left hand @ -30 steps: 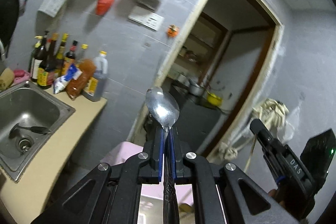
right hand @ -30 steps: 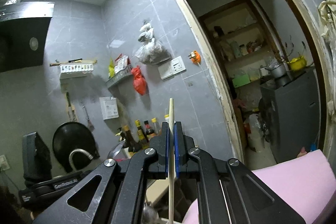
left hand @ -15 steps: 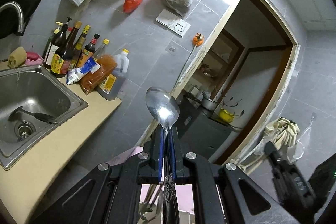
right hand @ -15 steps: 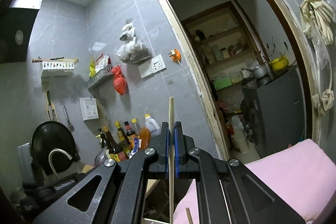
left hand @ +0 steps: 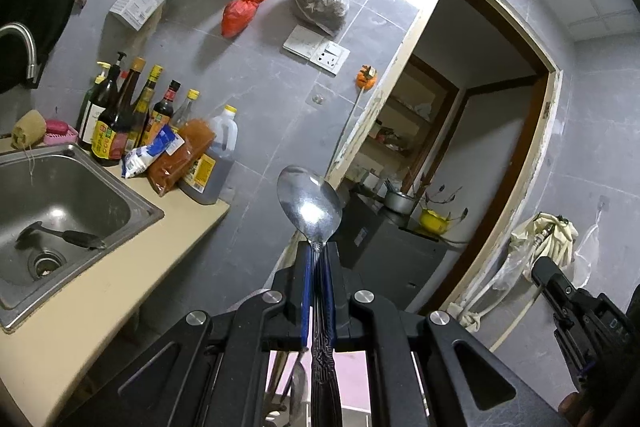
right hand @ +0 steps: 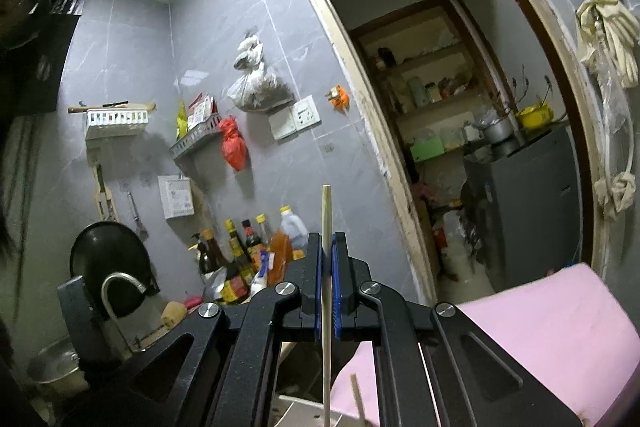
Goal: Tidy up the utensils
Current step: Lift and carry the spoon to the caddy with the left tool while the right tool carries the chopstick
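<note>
A dim kitchen with grey tiled walls, seen from two hand-held grippers. The left gripper [left hand: 316, 259] has its blue-padded jaws clamped together on the neck of a metal spoon [left hand: 310, 203], whose shiny bowl stands upright above the fingertips while its patterned handle runs down between the black arms. To the left of it lies a beige counter [left hand: 100, 295] with a steel sink [left hand: 72, 195] set into it; a dark utensil lies in the basin near the drain. Behind the sink, against the wall, stands a cluster of sauce bottles [left hand: 132, 115] and a large oil jug [left hand: 212, 163]. The right gripper [right hand: 327, 247] is clamped on a single pale wooden chopstick [right hand: 326, 215], held upright, its tip well above the jaws and its lower end passing down out of view. A pink surface [right hand: 540, 327] lies below and to the right of it. An open doorway [right hand: 460, 107] shows shelves and a grey cabinet beyond.
</note>
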`<state>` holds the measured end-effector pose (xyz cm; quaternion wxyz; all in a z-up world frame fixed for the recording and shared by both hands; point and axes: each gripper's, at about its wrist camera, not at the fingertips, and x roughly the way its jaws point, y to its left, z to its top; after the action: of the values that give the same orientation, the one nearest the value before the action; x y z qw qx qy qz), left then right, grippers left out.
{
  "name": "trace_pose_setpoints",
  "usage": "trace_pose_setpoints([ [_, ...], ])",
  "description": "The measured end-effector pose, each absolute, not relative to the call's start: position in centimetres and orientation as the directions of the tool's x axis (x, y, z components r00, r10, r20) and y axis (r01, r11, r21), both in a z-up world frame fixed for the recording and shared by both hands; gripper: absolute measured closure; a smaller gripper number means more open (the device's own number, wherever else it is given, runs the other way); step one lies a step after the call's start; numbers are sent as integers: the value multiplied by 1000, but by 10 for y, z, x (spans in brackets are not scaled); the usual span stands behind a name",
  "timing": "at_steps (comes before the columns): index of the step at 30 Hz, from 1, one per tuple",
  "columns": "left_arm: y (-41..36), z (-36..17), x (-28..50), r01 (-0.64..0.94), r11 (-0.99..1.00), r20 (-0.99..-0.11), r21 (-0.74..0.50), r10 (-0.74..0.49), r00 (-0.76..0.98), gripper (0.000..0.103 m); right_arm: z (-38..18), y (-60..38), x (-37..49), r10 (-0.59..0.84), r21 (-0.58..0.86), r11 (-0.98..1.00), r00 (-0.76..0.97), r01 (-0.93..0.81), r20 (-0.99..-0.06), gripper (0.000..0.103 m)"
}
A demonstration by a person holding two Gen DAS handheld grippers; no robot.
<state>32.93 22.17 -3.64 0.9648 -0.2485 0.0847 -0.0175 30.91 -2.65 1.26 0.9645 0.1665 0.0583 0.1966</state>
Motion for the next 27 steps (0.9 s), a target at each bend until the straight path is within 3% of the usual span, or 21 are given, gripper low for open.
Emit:
trace_pose_setpoints([
  [17,202,-55,328,-49,918,-182,-394,-26,983,97,-33,-19,320,442,347,863,881,-366,-170,99],
  [27,196,-55,319,-57,945,-225,-322,-18,974,97,-38,-17,320,447,344,865,873,-366,-196,99],
])
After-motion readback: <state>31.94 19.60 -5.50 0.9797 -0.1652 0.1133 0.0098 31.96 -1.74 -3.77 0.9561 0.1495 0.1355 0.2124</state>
